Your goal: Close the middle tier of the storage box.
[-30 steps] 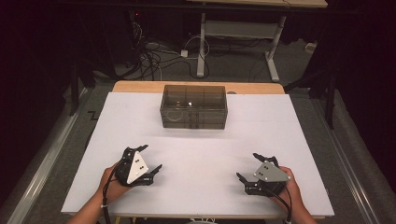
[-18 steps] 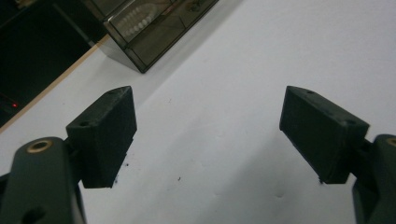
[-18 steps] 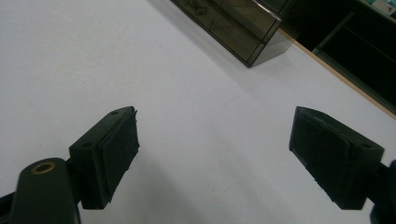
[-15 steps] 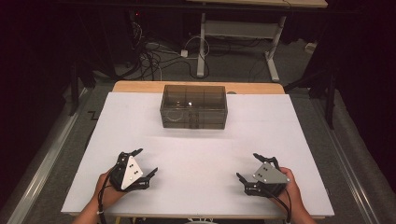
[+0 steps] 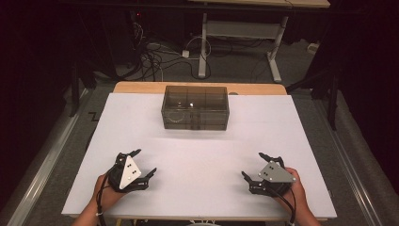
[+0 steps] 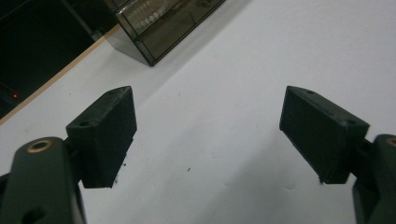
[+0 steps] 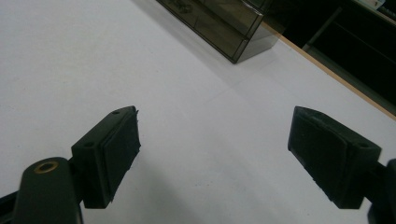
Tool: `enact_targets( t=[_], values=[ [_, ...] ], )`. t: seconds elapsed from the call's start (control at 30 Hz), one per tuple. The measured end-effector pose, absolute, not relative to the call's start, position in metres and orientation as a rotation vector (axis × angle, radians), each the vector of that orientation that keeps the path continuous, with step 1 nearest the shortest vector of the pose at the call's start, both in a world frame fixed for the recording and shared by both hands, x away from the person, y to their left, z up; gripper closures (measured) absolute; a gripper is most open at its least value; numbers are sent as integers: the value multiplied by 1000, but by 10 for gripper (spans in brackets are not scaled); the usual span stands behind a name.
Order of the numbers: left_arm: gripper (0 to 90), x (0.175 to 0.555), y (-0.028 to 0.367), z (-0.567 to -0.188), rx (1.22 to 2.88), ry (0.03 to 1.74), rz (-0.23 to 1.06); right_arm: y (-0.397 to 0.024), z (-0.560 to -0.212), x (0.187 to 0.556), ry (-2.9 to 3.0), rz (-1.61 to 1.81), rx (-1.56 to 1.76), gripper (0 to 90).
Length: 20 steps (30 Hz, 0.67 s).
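Both your tools sit low in the frame, the left tool (image 5: 137, 164) and right tool (image 5: 259, 165) spread wide and empty, while the smoky transparent plastic box (image 5: 195, 107) lies upper centre, long side across, roughly equally far from each.

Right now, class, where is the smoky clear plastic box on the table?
In the high view, the smoky clear box sits centred at the white table's far edge, well ahead of both grippers.
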State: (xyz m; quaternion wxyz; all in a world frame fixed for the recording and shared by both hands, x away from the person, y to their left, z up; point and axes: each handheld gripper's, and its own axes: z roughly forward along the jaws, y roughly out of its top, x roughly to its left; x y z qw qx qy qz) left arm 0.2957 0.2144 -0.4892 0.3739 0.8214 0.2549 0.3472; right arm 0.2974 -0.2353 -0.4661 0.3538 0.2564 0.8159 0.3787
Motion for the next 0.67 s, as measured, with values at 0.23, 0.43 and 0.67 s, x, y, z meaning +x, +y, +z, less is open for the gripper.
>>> enact_targets(
  t=[0.23,0.43,0.67],
  values=[
    [187,296,216,-490,2107,665,889,-235,-466,300,2117,981,655,175],
    [186,296,216,-489,2105,664,887,-235,-466,300,2121,981,645,169],
    [187,297,214,-490,2116,654,890,-238,-466,301,2115,992,658,166]
  ],
)
